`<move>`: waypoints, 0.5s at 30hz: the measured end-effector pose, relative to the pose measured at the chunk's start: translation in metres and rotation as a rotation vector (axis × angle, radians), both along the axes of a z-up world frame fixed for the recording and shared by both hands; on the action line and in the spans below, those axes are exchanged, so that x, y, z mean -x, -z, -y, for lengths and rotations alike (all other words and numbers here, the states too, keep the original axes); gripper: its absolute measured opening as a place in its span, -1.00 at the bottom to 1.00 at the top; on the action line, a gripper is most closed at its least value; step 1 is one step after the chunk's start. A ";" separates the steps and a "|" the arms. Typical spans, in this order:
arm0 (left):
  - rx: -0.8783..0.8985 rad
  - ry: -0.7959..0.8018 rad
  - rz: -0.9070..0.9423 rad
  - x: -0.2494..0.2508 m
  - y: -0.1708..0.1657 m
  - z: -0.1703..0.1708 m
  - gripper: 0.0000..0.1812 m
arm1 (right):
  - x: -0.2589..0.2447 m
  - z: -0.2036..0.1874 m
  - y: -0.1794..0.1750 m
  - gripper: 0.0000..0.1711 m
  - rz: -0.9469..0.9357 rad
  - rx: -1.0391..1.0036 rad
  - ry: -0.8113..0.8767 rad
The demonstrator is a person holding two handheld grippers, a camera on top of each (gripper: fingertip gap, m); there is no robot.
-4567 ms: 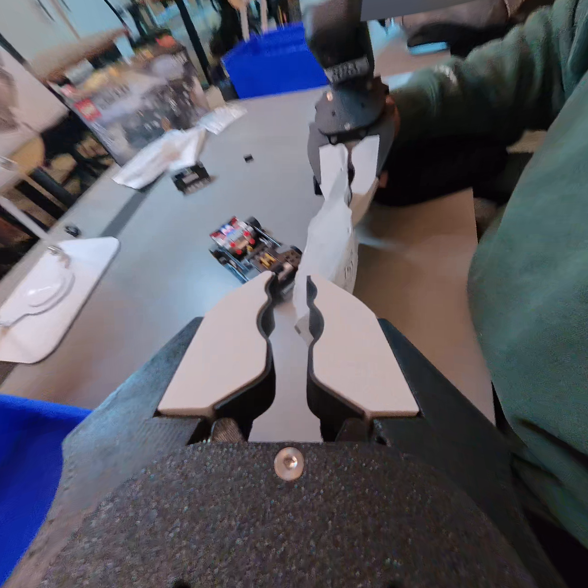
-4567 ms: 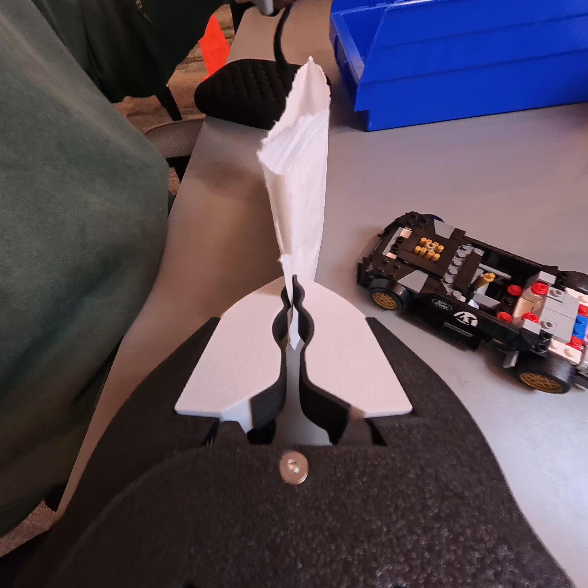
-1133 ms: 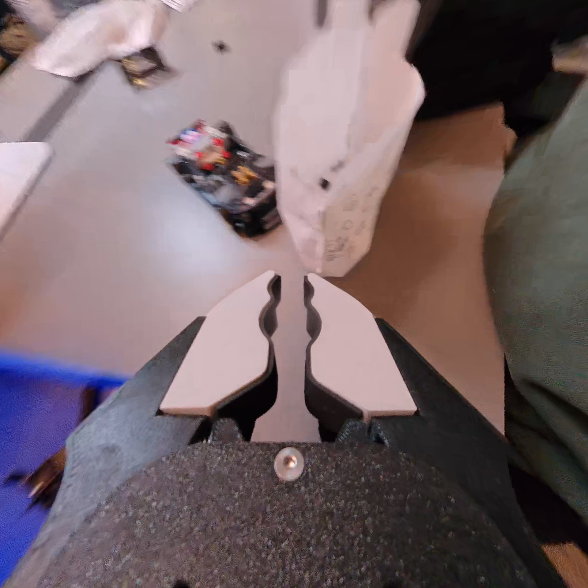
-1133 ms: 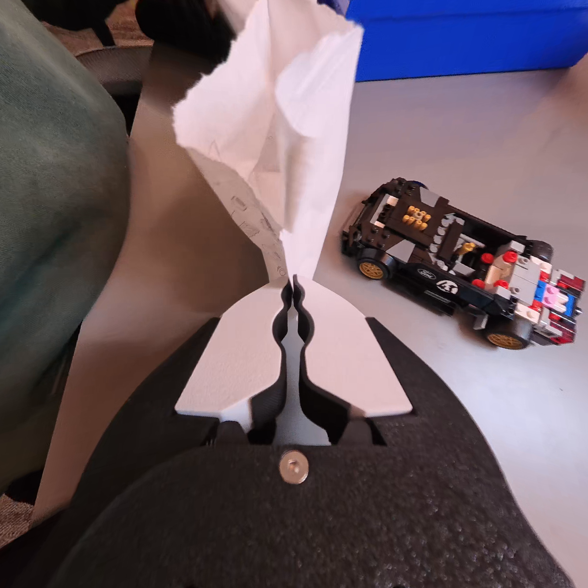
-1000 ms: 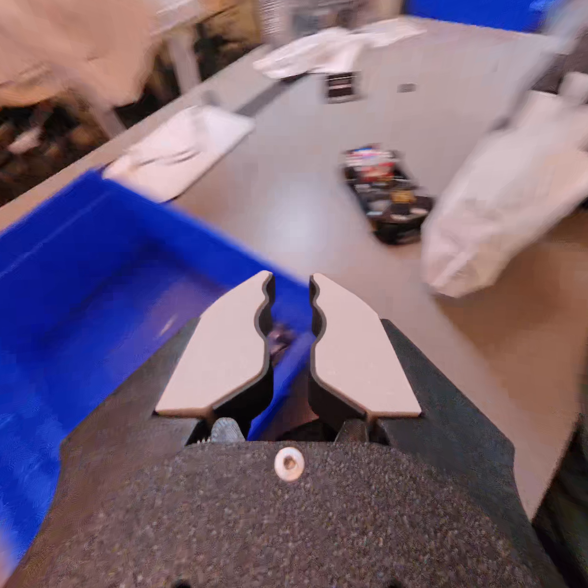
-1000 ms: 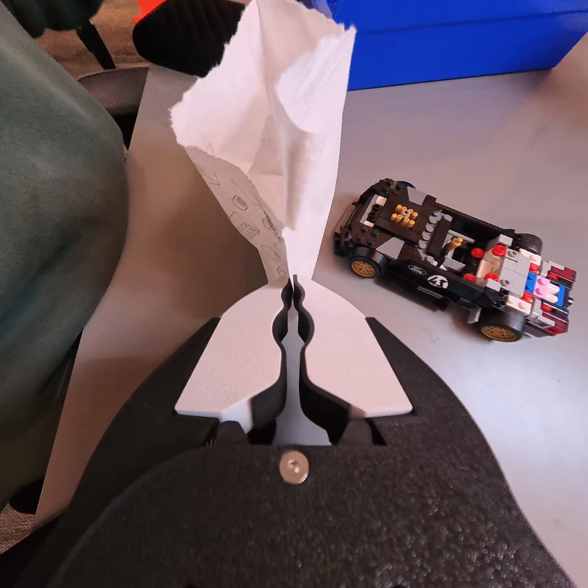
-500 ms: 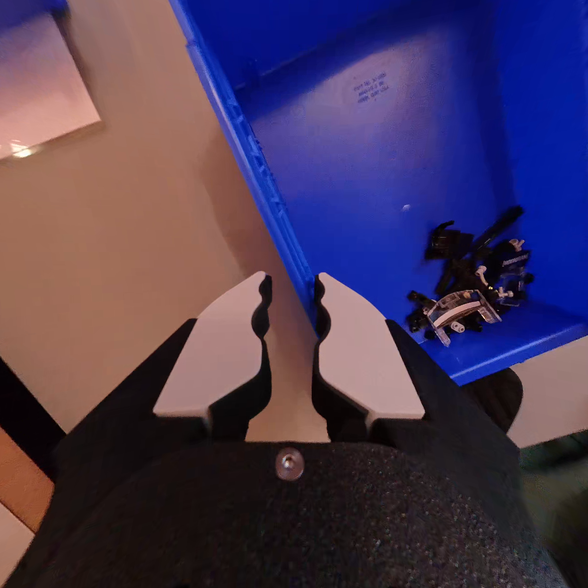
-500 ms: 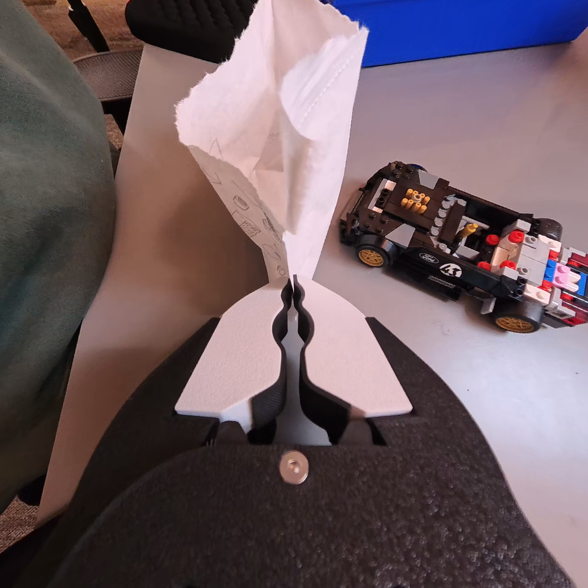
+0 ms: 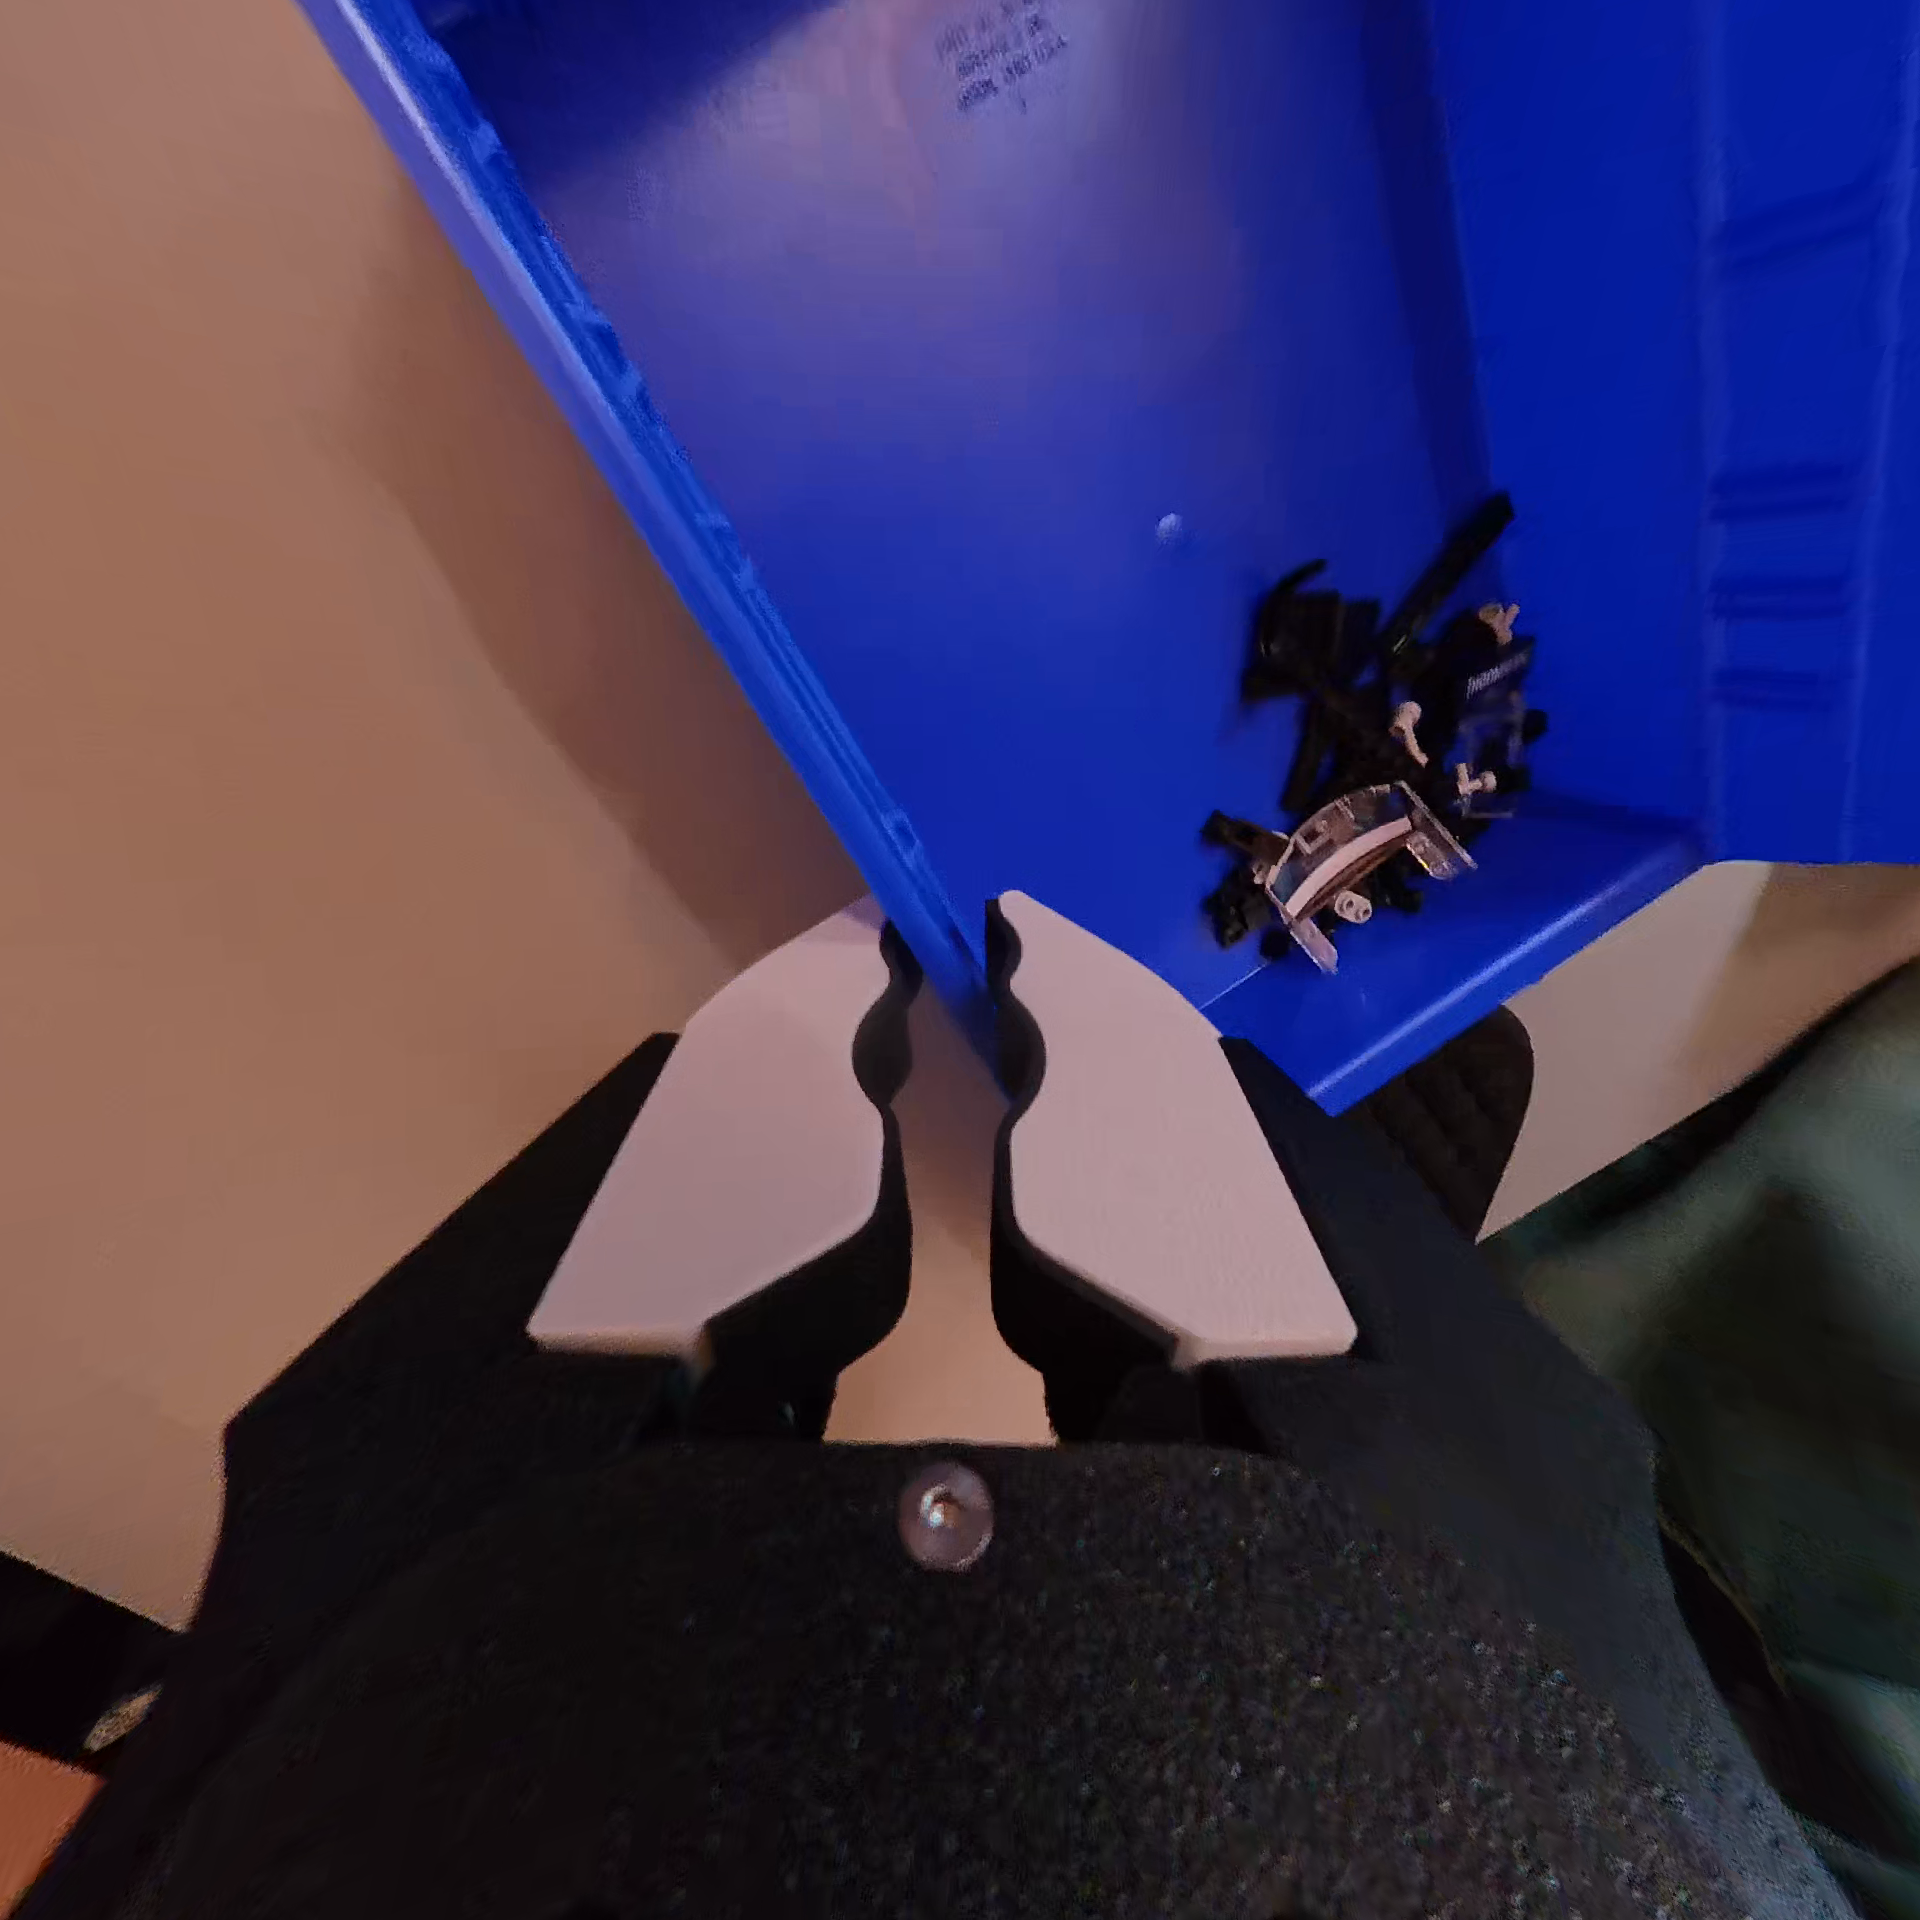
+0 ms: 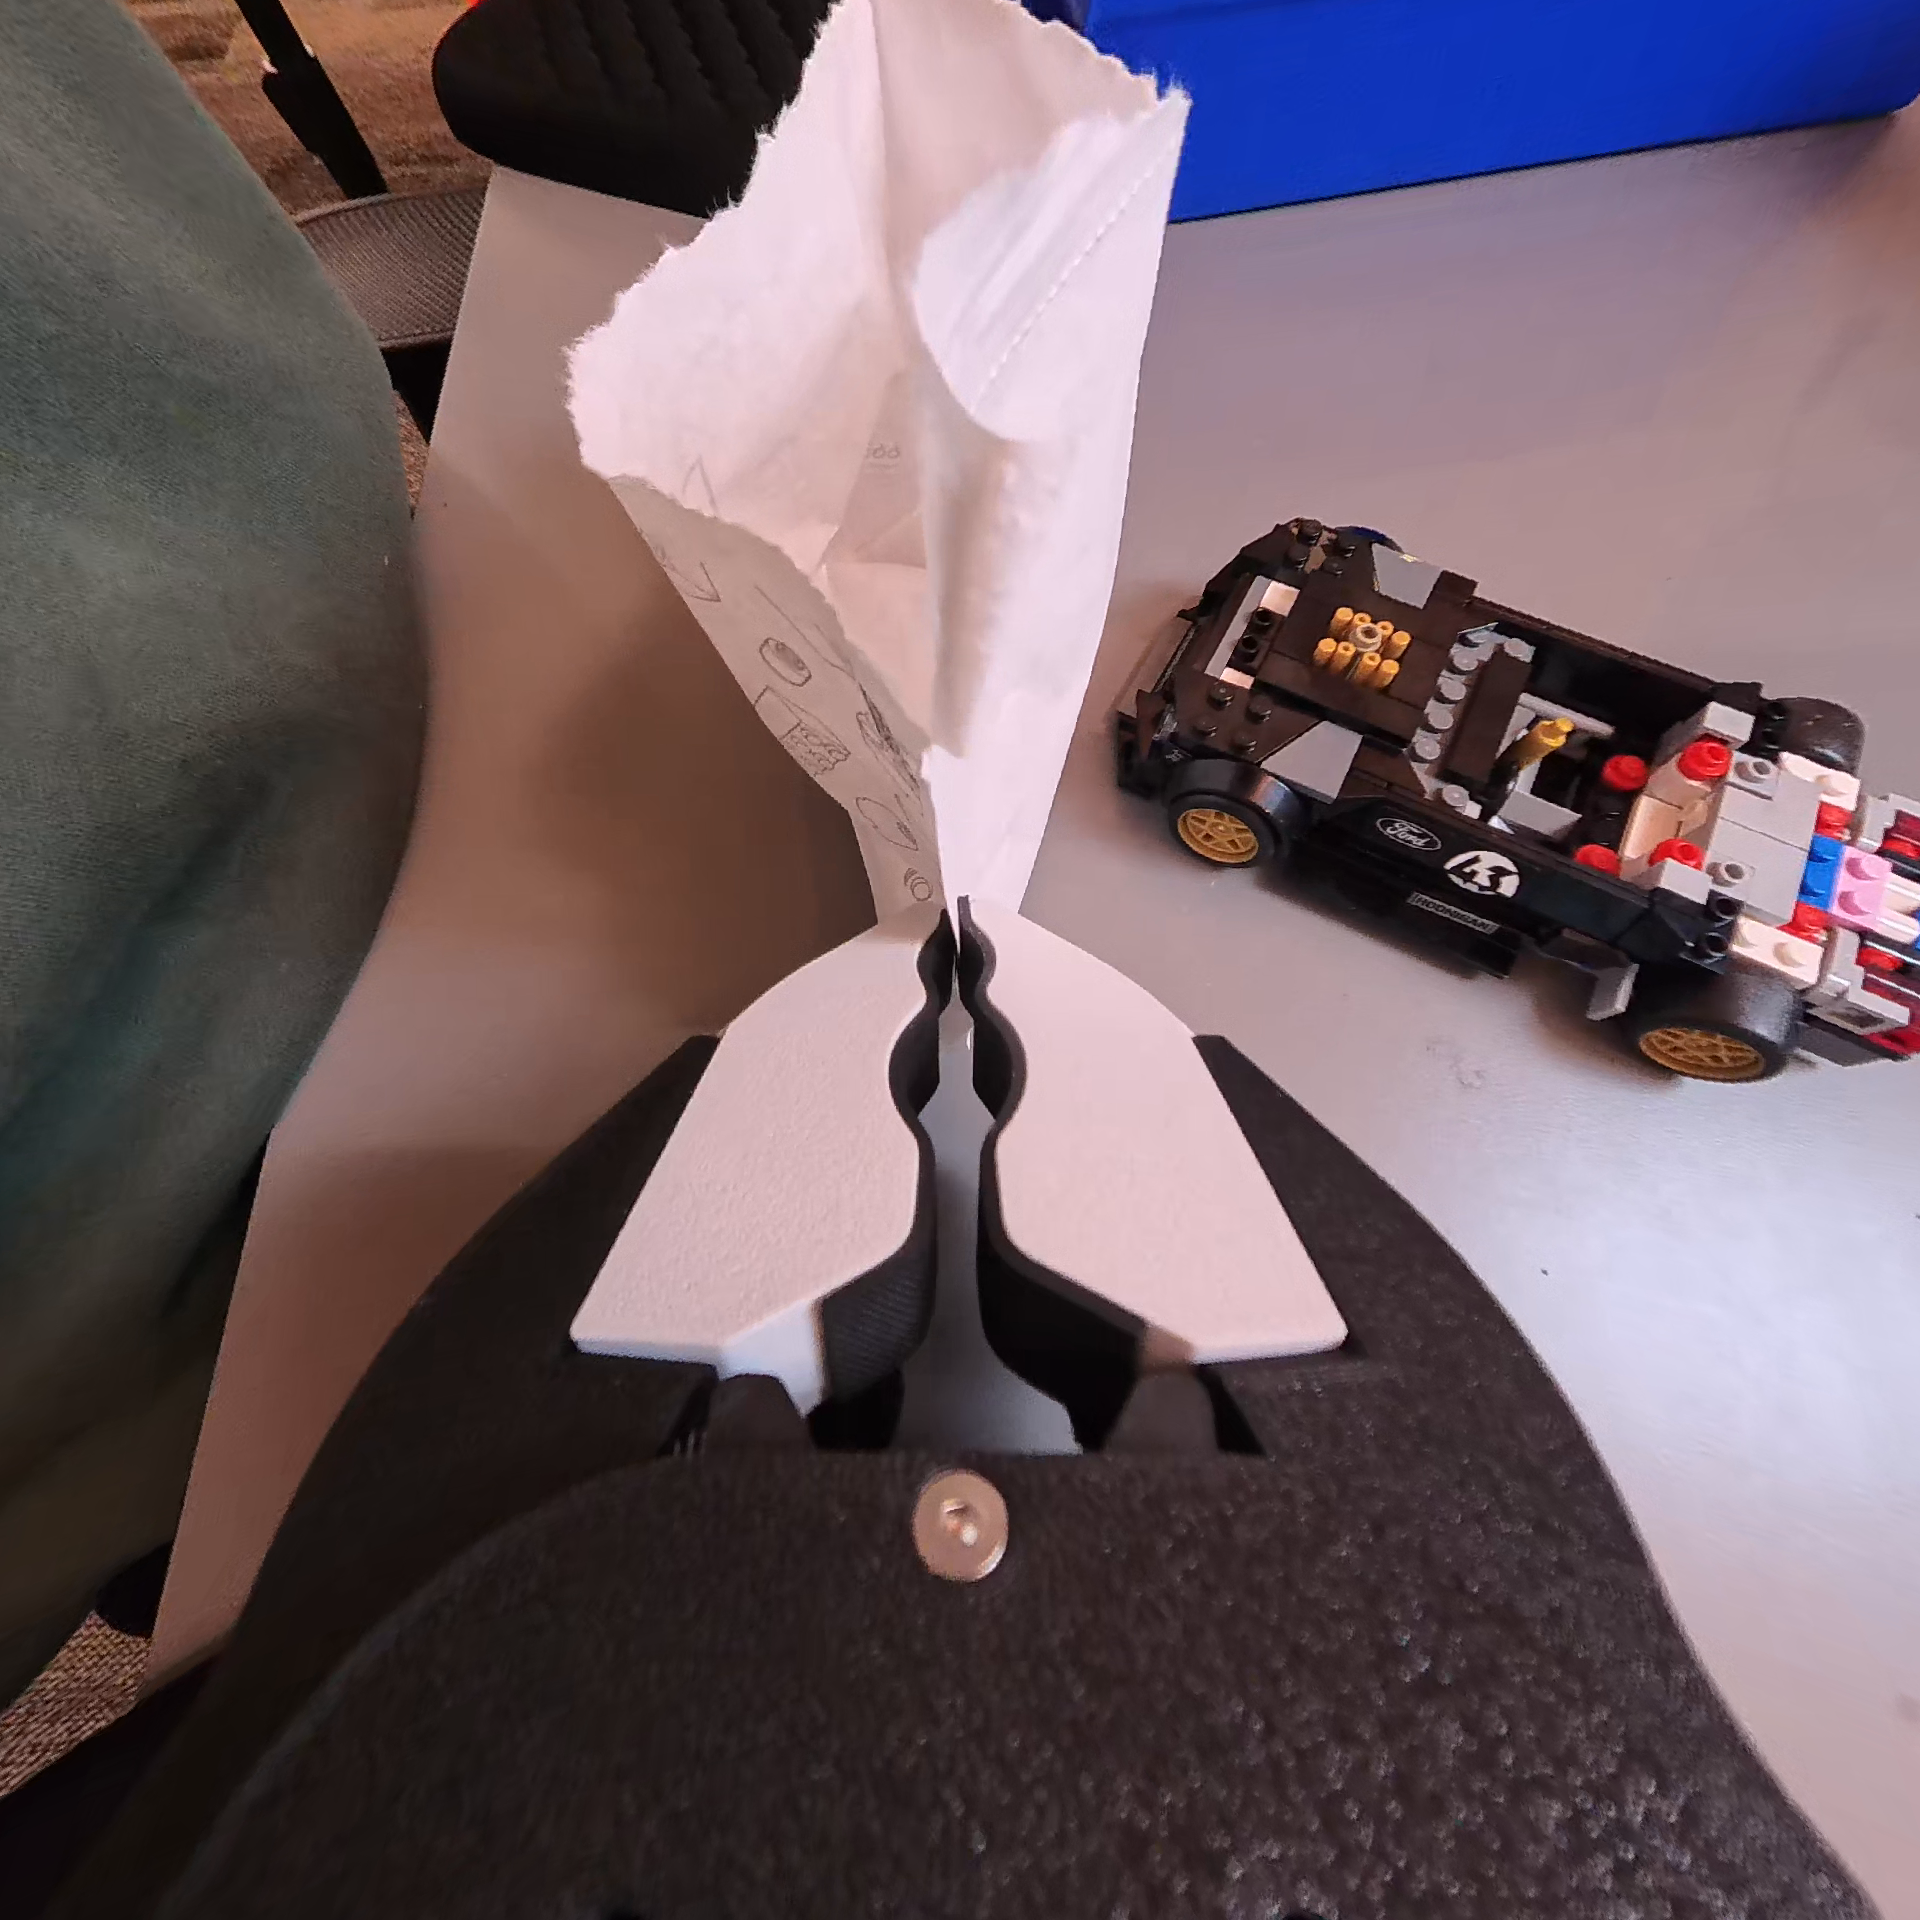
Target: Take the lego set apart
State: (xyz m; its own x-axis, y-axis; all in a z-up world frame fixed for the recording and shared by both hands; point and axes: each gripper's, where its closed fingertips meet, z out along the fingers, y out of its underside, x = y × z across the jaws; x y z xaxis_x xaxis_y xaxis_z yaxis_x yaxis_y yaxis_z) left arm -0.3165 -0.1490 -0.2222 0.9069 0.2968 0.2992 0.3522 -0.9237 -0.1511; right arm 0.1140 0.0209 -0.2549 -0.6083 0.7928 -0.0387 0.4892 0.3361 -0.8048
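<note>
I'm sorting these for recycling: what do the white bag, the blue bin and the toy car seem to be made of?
White bag: looks like thin matte paper, with creases and a serrated top edge. Blue bin: seemingly rigid moulded plastic, smooth with a slight sheen. Toy car: glossy plastic bricks with studs, the tyres possibly rubber.
</note>
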 end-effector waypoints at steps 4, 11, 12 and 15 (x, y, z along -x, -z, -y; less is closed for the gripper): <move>-0.027 -0.017 0.031 -0.003 0.000 0.000 -0.87 | 0.001 0.000 0.002 -1.00 0.008 -0.005 0.000; -0.056 -0.048 0.091 -0.005 0.000 0.000 -0.87 | 0.001 -0.001 0.002 -1.00 0.001 -0.020 0.007; -0.060 -0.058 0.093 -0.005 0.000 0.000 -0.87 | 0.001 -0.001 0.002 -1.00 0.000 -0.021 0.008; -0.059 -0.081 0.075 -0.003 0.000 0.001 -0.89 | 0.001 -0.001 0.001 -1.00 0.000 -0.021 0.007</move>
State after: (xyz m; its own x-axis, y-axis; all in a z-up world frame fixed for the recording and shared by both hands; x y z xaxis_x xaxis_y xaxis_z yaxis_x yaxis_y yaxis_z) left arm -0.3131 -0.1500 -0.2220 0.8550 0.3477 0.3849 0.4375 -0.8820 -0.1751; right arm 0.1130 0.0222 -0.2564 -0.6024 0.7979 -0.0215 0.4916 0.3497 -0.7976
